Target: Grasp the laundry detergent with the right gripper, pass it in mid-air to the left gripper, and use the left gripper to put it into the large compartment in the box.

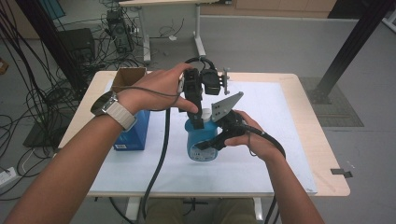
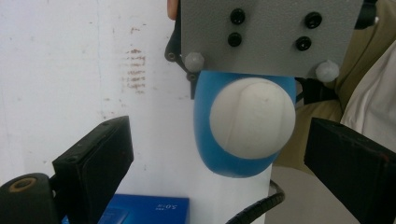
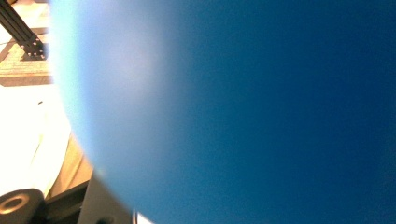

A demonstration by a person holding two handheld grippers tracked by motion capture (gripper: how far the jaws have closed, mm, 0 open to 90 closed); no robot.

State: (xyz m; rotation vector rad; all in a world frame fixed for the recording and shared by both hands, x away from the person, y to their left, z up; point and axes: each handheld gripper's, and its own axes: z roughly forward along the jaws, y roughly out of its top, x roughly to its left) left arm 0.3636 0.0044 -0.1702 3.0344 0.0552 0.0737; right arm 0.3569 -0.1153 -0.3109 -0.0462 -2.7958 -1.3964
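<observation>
While the right claw [image 1: 211, 140] clamps the upright blue plastic bottle [image 1: 201, 142], white round cap [image 2: 252, 116] pointing up, the left claw [image 1: 198, 122] straddles that cap, gaping wide.

The person is wearing a wristwatch with a pale ribbed strap and a silver metal case [image 1: 113, 110] on the left wrist, with both forearms showing bare of sleeves, and khaki trousers [image 1: 196, 211] are showing nearer the person than that watch. The left black two-jaw gripper [image 1: 198, 114] is trailing a smooth black cable [image 1: 159, 161] just beside the watch. The right black two-jaw gripper [image 1: 211, 142] is carrying a grey three-cornered plate with black screws and white knobs [image 2: 266, 35] and trailing a ribbed black cable [image 1: 273, 140], farther from the watch.
</observation>
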